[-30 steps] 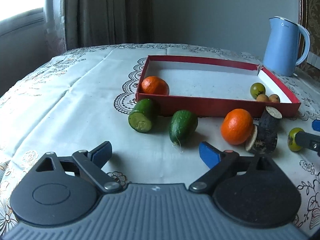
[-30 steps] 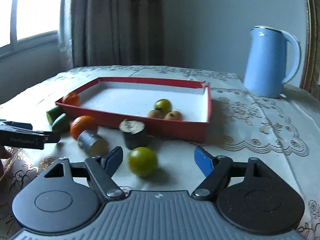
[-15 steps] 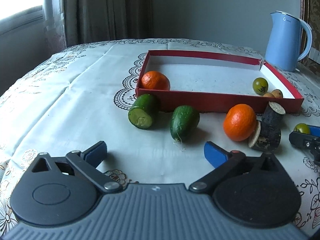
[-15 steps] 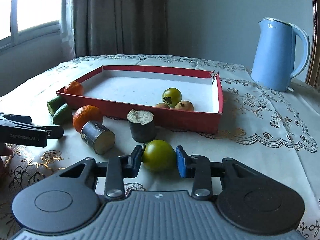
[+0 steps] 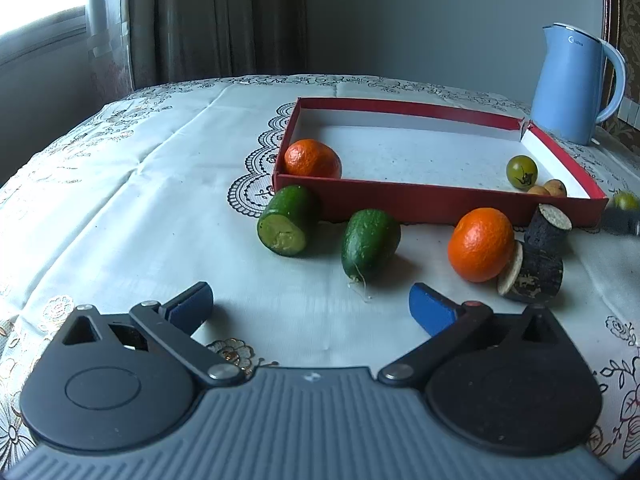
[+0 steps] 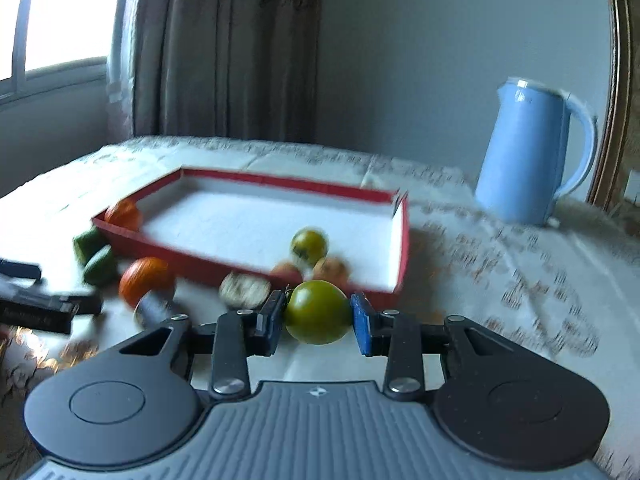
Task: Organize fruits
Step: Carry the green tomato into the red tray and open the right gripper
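The right hand-held gripper [image 6: 316, 322] is pinching a smooth green tomato [image 6: 317, 312] that risks squirting out short of the red tray [image 6: 401, 240], while the left hand-held gripper [image 5: 310, 304] is gaping wide, holding nothing.

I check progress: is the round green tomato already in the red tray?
Out: the round green tomato sits between the right hand-held gripper pads, before the red tray.

Curtained window [image 5: 40, 40], probably grey wall [image 5: 420, 20]

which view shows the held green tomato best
The right wrist view: the green tomato sits centred and whole, pinched by the right tool. The left wrist view shows only a small part of it at the right edge.
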